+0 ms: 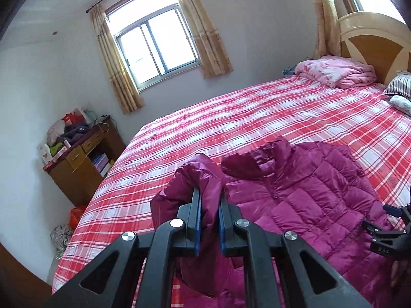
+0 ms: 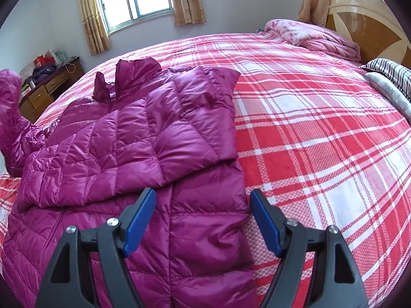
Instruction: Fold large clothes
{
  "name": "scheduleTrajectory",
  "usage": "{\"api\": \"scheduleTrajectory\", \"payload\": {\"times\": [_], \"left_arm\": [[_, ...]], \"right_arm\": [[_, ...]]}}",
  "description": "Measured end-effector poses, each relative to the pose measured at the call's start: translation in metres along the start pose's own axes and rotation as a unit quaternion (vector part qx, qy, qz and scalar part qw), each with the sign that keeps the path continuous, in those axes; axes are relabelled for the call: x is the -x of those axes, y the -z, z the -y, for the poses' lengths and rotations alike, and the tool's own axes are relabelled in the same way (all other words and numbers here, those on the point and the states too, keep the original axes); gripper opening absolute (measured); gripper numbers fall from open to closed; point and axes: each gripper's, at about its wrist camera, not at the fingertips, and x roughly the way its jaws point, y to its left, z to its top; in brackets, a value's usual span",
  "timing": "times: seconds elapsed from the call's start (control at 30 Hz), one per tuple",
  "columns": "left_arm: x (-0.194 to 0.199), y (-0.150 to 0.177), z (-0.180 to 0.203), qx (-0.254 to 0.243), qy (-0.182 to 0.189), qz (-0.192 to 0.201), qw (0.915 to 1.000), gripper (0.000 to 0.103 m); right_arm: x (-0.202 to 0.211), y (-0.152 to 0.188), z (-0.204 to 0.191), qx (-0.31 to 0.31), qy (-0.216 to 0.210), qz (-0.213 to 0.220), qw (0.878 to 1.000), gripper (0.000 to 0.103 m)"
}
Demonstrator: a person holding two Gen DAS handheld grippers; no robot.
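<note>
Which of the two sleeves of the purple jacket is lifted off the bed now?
The sleeve pinched in the left gripper is raised. The other sleeve lies folded flat across the jacket's front, ahead of the open right gripper.

Home bedroom: plaid-sheeted bed (image 2: 321, 133), wooden headboard (image 2: 364, 25), curtained window (image 1: 156, 43), cluttered desk (image 1: 82, 159).

**Colours and patterns on the bed**

Jacket (image 2: 143, 133) was magenta-purple, glossy, quilted in stitched blocks. Bedsheet (image 2: 321, 128) was red-and-white plaid. Folded quilt (image 1: 339, 73) was pink with a faint floral print. Pillow (image 2: 390, 74) was white with dark stripes. Curtains (image 1: 205, 30) were tan, patterned. Gripper pads (image 2: 140, 222) were blue on black frames.
</note>
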Motion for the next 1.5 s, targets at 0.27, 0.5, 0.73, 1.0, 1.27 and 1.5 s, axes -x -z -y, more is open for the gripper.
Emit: {"api": "scheduleTrajectory", "payload": {"times": [0.27,0.5,0.73,1.0,1.27,1.5], "left_arm": [[-0.024,-0.002,0.063,-0.017,0.038,-0.013,0.9991,0.01],[-0.05,0.012,0.094,-0.016,0.062,-0.028,0.9976,0.01],[-0.062,0.022,0.107,-0.015,0.058,-0.044,0.9972,0.043],[-0.035,0.025,0.074,-0.01,0.011,0.026,0.9995,0.088],[-0.081,0.082,-0.009,0.043,-0.029,-0.065,0.9966,0.088],[-0.096,0.113,-0.064,0.125,-0.027,-0.11,0.9856,0.088]], "right_arm": [[0.0,0.002,0.003,-0.008,-0.003,0.001,1.0,0.078],[0.002,0.002,0.001,-0.008,0.0,0.008,1.0,0.078],[0.001,0.001,0.006,-0.019,-0.011,0.007,1.0,0.078],[0.0,0.001,0.007,-0.02,-0.013,0.006,1.0,0.078],[0.024,-0.018,-0.008,-0.043,-0.066,0.018,0.997,0.079],[-0.009,-0.051,-0.072,0.006,-0.124,-0.034,0.992,0.072]]}}
